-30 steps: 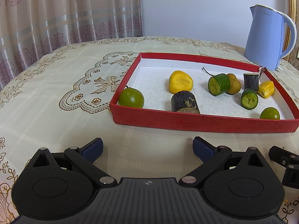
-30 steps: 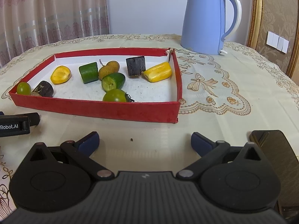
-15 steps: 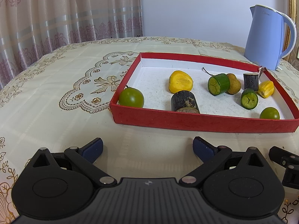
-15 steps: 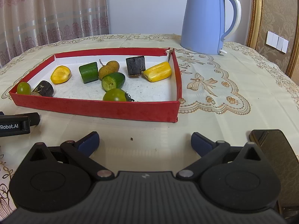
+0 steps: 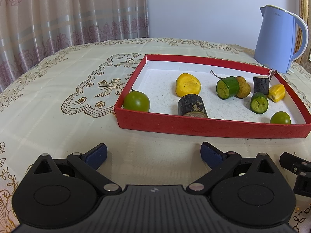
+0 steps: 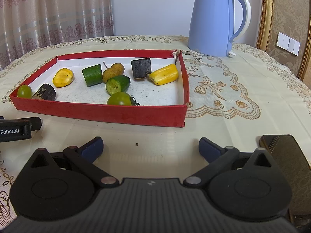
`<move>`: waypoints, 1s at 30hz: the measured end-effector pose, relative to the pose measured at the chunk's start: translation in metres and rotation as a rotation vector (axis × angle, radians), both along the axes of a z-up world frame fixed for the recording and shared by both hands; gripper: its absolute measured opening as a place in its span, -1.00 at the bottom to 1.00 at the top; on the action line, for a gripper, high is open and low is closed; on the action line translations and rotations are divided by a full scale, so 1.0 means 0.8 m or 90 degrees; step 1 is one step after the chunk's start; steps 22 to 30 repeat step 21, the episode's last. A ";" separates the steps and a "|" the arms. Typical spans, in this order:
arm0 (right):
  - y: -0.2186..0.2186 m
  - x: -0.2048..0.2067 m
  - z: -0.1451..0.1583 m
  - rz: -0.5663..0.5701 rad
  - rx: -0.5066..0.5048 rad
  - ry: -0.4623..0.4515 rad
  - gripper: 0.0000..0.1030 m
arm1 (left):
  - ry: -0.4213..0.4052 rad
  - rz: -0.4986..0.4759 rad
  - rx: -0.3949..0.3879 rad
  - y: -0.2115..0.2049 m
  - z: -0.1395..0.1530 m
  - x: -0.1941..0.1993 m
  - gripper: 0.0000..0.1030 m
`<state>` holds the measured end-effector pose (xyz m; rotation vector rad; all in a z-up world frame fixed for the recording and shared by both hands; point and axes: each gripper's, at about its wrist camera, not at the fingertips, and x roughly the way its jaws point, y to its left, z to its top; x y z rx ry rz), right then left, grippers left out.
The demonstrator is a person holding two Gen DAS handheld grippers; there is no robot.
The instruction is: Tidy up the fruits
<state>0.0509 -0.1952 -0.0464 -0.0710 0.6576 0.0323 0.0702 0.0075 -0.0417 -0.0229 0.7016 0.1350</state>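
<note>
My left gripper [image 5: 153,153] sits at the bottom of its frame with its blue-tipped fingers spread wide over bare tablecloth [image 5: 58,89], and my right gripper [image 6: 150,145] is spread the same way, holding nothing, with a dark phone [image 6: 285,159] at its lower right. Just beyond both, mid-frame, lies the red tray [image 6: 101,113]; in the right view it holds two green tomatoes [image 6: 119,99], two green cucumber pieces [image 6: 117,84], two yellow pieces [image 6: 164,74], two dark chunks [image 6: 141,68] and a brown fruit [image 6: 113,71]. A blue kettle [image 6: 211,19] stands upper right, behind the tray.
</note>
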 end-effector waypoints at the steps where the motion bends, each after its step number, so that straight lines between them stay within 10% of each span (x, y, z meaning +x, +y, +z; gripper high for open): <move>1: 0.000 0.000 0.000 0.000 -0.001 0.000 1.00 | 0.000 0.000 0.000 0.000 0.000 0.000 1.00; 30: 0.001 -0.002 0.000 -0.010 0.001 0.000 1.00 | 0.002 -0.005 -0.004 0.002 0.001 0.002 1.00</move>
